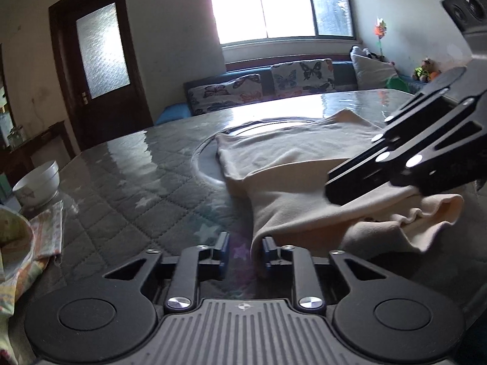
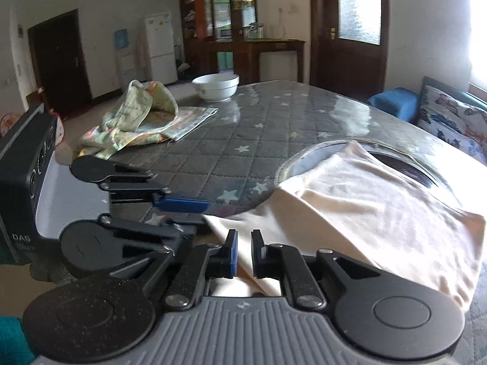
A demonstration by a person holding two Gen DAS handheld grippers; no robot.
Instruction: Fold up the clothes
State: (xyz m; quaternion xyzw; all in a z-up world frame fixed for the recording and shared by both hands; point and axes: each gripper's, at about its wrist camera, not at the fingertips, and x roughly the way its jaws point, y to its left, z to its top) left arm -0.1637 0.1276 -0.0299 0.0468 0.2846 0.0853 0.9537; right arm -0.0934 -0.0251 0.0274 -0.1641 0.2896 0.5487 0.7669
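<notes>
My left gripper (image 1: 242,251) gapes beside the cream cloth (image 1: 292,164); right gripper (image 2: 243,254) gapes over its hem. Soft, limp, light; take hems or corners.

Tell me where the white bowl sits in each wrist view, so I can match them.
Left wrist: white bowl at far left edge, behind the floral cloth.
Right wrist: white bowl upper centre, at the table's far edge.
Shared landmark: the cream garment.
</notes>
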